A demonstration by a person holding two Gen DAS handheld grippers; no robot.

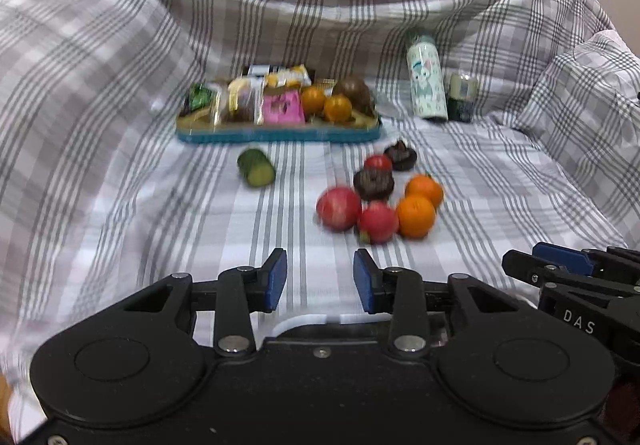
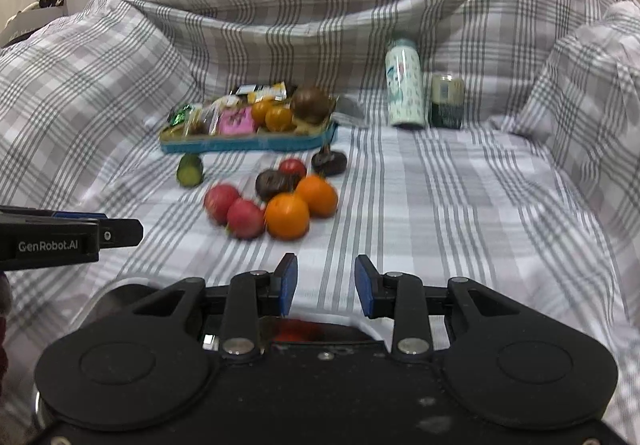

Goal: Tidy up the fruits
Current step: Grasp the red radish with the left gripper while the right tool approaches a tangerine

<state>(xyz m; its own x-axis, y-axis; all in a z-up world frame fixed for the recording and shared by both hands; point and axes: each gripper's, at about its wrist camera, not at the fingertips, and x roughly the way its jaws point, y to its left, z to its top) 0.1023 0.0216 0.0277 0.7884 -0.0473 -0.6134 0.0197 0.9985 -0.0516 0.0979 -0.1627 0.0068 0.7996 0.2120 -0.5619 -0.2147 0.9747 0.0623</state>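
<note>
A cluster of fruit lies on the checked cloth: two red apples, two oranges, a small red fruit and two dark mangosteens. A cut cucumber piece lies apart to the left. Behind them a blue tray holds snack packets, two small oranges and a brown fruit. My left gripper is open and empty, short of the fruit. My right gripper is open and empty too, nearer than the oranges.
A mint printed bottle and a dark can stand at the back right. The cloth rises in folds at the back and both sides. Each gripper shows in the other's view: the right gripper, the left gripper.
</note>
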